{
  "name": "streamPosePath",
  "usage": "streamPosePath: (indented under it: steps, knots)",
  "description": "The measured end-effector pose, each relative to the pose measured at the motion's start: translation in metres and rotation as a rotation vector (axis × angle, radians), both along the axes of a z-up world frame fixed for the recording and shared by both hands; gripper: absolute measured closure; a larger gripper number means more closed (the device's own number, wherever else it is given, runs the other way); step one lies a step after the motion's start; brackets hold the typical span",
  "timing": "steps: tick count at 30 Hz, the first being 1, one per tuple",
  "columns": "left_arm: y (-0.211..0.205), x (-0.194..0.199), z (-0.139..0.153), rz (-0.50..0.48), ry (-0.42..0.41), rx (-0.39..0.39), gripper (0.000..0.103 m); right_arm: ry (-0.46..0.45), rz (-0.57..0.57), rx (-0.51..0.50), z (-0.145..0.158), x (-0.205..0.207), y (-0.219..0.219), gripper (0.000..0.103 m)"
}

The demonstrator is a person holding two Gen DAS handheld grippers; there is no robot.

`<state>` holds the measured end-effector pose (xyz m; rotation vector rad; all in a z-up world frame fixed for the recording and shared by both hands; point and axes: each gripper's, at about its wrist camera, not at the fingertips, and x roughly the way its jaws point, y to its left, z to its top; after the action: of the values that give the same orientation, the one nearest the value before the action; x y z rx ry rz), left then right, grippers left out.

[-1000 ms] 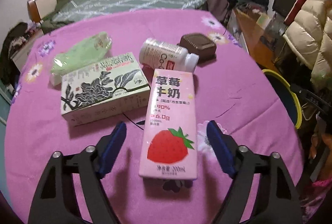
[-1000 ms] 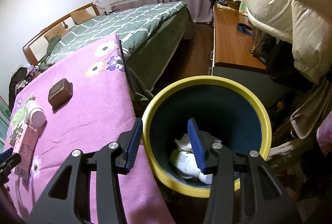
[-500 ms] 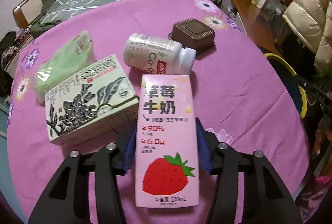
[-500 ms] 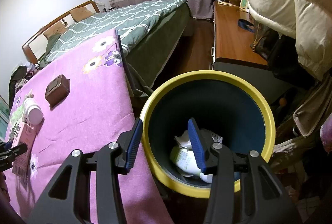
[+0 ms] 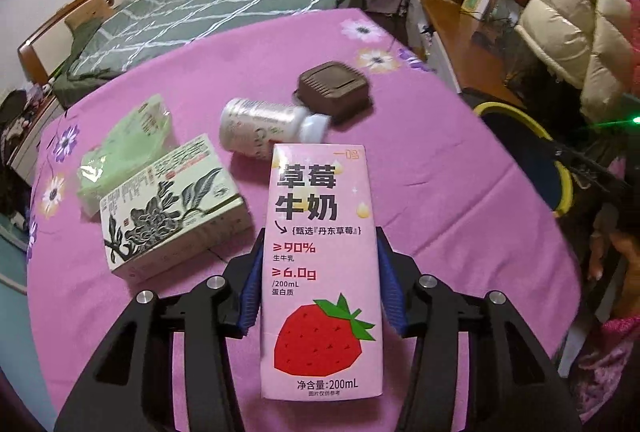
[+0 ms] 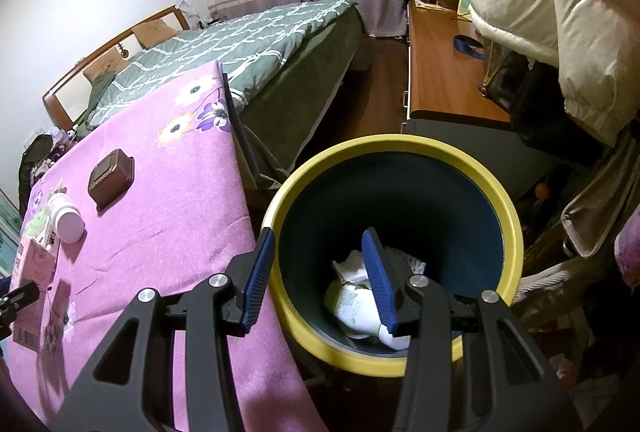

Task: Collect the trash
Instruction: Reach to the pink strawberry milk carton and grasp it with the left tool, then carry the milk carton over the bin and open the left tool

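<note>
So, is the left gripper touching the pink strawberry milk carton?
Touching. The left wrist view shows the left gripper with both blue pads pressed against the sides of the strawberry milk carton.
</note>
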<state>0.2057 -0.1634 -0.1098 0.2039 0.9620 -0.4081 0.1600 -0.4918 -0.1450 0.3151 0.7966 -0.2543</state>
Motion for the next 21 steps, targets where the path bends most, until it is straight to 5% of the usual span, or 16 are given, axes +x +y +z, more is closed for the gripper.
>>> streamPosePath:
  steps: [7, 21]
  knots:
    - [-0.042, -0.011, 0.017, -0.109, -0.025, -0.029, 0.054, -0.014, -0.036, 0.002, 0.003, -0.017, -0.013, 0.059]
    - [-0.203, -0.01, 0.028, -0.363, -0.014, -0.077, 0.054, -0.029, -0.174, -0.009, 0.007, -0.066, -0.069, 0.055]
